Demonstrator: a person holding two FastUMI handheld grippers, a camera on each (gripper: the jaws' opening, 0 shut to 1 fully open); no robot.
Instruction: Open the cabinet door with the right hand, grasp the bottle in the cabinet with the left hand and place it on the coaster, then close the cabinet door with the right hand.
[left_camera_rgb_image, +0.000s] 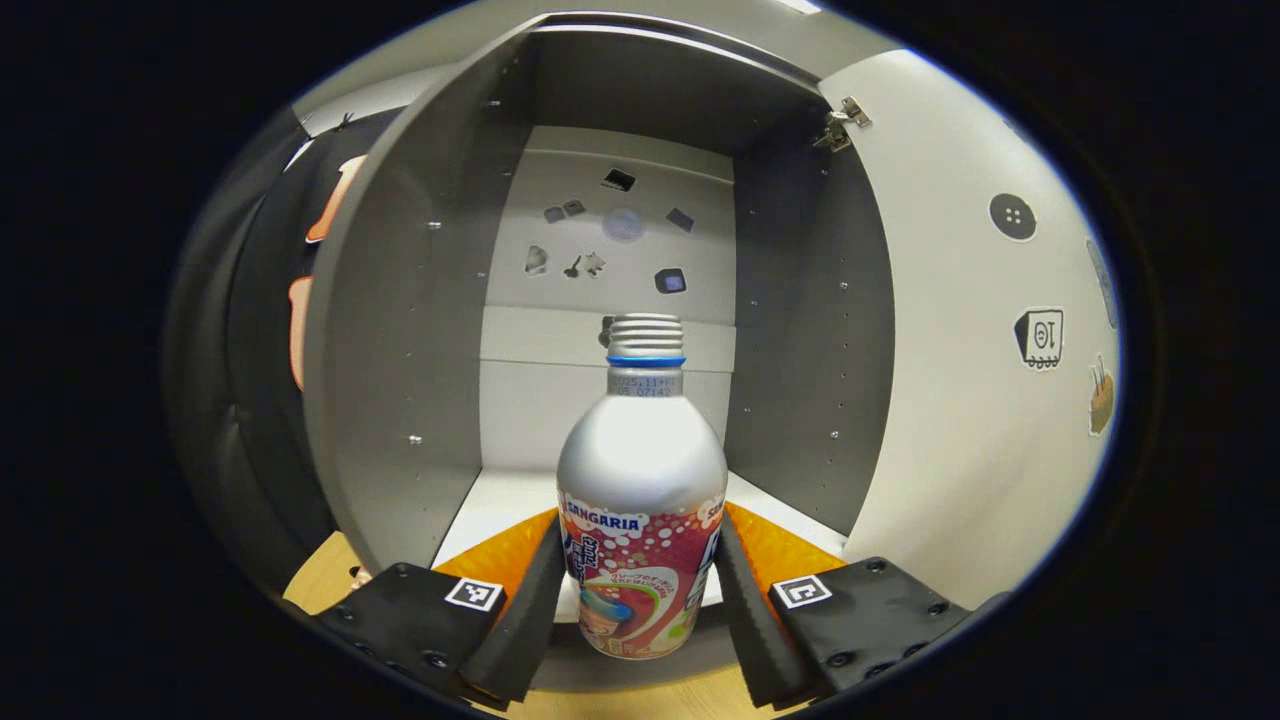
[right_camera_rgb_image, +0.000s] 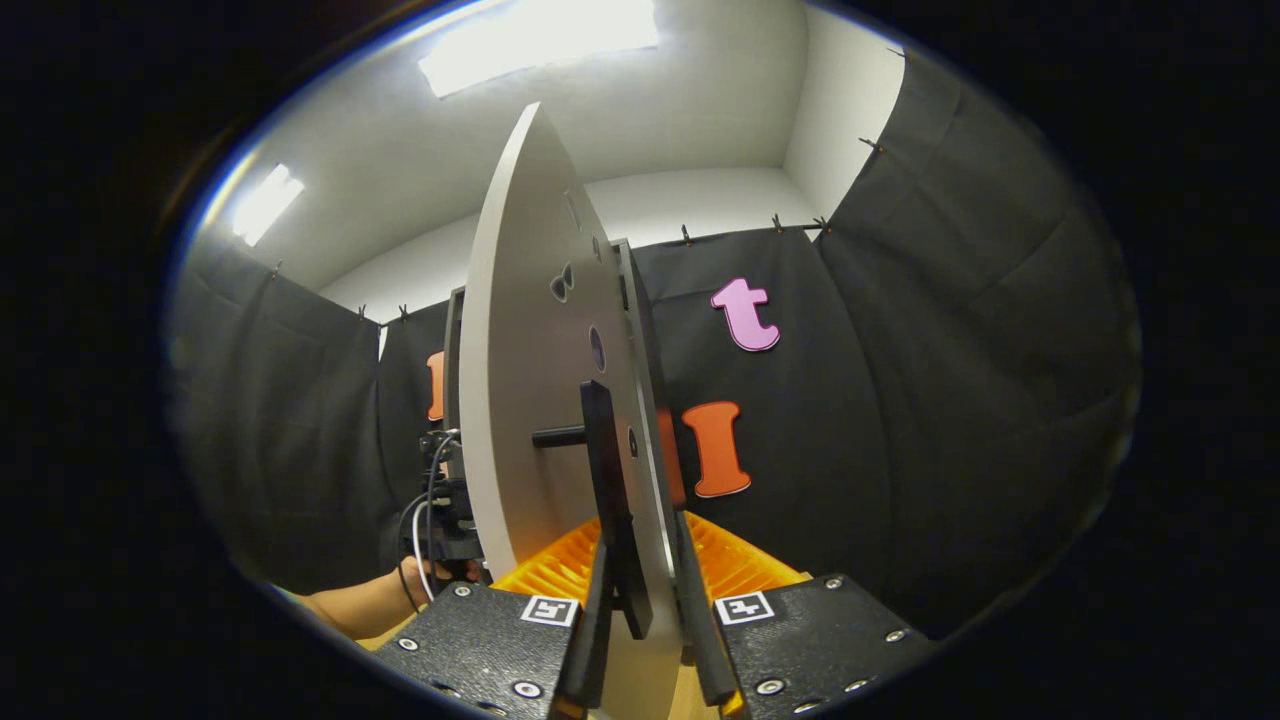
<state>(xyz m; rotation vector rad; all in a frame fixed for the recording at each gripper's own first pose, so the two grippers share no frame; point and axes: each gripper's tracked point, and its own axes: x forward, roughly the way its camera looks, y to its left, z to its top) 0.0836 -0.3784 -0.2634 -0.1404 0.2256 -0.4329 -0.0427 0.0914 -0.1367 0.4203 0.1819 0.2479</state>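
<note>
In the left gripper view, the left gripper (left_camera_rgb_image: 640, 605) has its two fingers pressed against the lower sides of the bottle (left_camera_rgb_image: 641, 500), one on each flank of the printed label. The bottle stands upright at the front edge of the cabinet (left_camera_rgb_image: 410, 330), its ribbed cap (left_camera_rgb_image: 645, 334) on, its base just above the wooden table (left_camera_rgb_image: 320, 580) in front of the cabinet floor. Inside the cabinet there is open room above and behind the bottle; the grey side walls stand well apart from it on both sides, and the pale back panel carries small stickers. The cabinet door (left_camera_rgb_image: 960, 330) is swung wide to the right, its hinge (left_camera_rgb_image: 843, 122) near the top, its inner face dotted with stickers.

In the right gripper view, the right gripper (right_camera_rgb_image: 645, 620) grips the door's edge: the door (right_camera_rgb_image: 530, 380) runs edge-on between the fingers, with the dark handle (right_camera_rgb_image: 610, 500) by the left finger. Both fingers lie close against it, clamped on the door and its handle. To the left, lower down, a hand (right_camera_rgb_image: 390, 600) holds the other gripper with its cables. Black cloth walls the booth, a white ceiling with bright light panels (right_camera_rgb_image: 540, 40) above
</note>
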